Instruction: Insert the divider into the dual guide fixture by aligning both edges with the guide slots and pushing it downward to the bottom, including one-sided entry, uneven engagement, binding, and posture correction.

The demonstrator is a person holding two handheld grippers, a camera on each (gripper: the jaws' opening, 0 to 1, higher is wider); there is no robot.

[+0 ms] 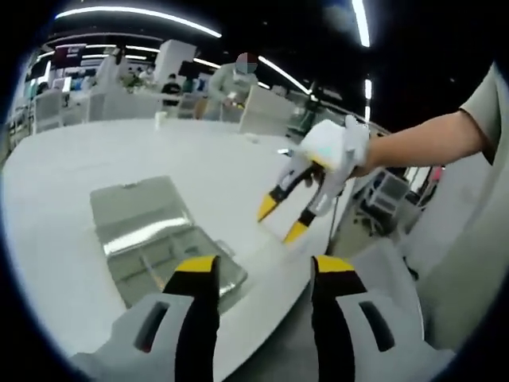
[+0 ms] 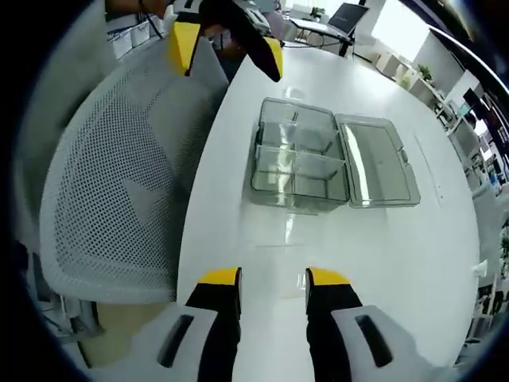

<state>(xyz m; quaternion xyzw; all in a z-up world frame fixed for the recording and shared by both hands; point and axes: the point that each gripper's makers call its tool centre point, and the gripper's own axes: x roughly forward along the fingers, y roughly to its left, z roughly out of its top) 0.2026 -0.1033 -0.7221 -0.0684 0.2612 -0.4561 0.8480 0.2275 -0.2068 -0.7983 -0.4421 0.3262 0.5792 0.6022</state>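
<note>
A clear plastic box lies on the white table with its lid folded open to one side. Clear partitions inside split it into compartments. In the left gripper view the same box lies just beyond my left gripper, which is open and holds nothing. My right gripper is open too, hovering above the table short of the box. Its yellow tips hang over the table edge, held by a gloved hand. The left gripper appears on the far side of the box.
A grey mesh chair stands against the table's edge beside the box. The person's bare forearm reaches in from the right. Desks, partitions and people stand far behind the table.
</note>
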